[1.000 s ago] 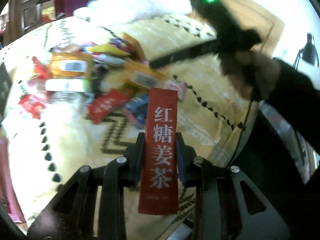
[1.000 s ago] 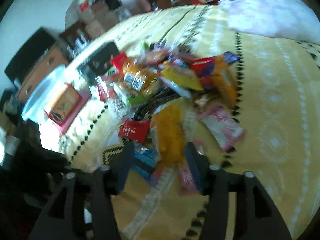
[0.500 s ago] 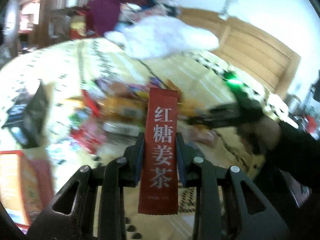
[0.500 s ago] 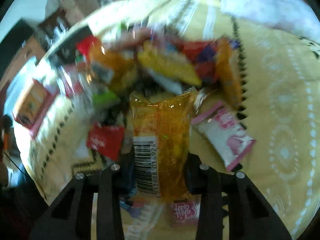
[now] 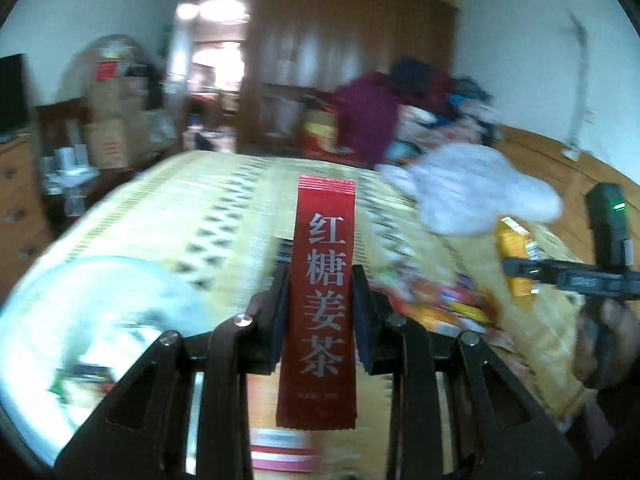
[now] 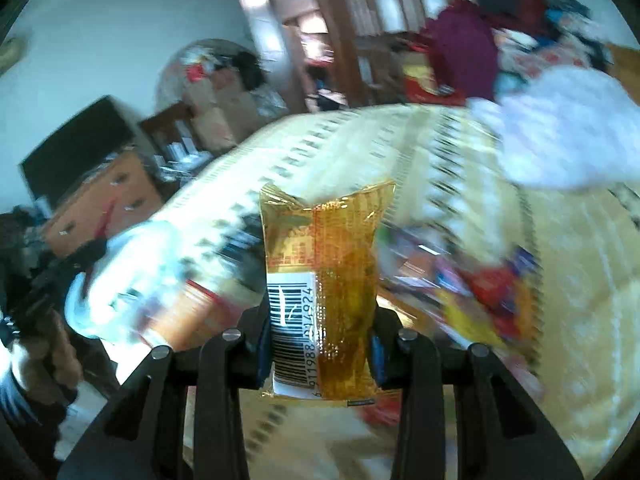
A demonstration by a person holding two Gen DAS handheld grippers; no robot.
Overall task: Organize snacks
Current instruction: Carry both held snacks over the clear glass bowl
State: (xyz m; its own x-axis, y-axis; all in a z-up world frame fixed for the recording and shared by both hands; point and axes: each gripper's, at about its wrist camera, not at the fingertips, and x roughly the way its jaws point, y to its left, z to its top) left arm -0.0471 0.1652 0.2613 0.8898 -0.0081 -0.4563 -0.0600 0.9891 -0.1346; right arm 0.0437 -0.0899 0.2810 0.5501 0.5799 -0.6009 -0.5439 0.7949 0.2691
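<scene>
**Two packets up off the bed, both bound for the tub**

The red sachet (image 5: 320, 300) stands upright in the left claw (image 5: 320, 312), clamped at its middle with its printed face toward the camera and both ends sticking out free. The orange snack pack (image 6: 324, 292), barcode down one side, sits the same way in the right claw (image 6: 318, 344), whose pads press into its lower half so the crinkled top flares above them. Both packets hang in the air above the bed (image 5: 224, 216), clear of the loose snack pile (image 6: 492, 300) spread on the yellow patterned cover.

My guess is that each goes into the clear round tub (image 5: 92, 320) at the near left corner of the bed. To do it well, I'd bring one claw over the tub at a time, tip the packet's free end down inside the rim, and only then let go. The orange pack is soft and slippery-looking, so a low drop would keep it from sliding out.

As for room, the tub sits close to the bed's edge, with what may be a red-and-white box (image 5: 280, 440) just beside it, though blur hides the gap. The other claw's handle and the hand (image 5: 604, 340) holding it sit to the right, well apart for now. A white bundle (image 5: 472, 196) lies farther up the bed, and a wardrobe (image 5: 344, 40) and stacked boxes stand beyond, out of the way.
</scene>
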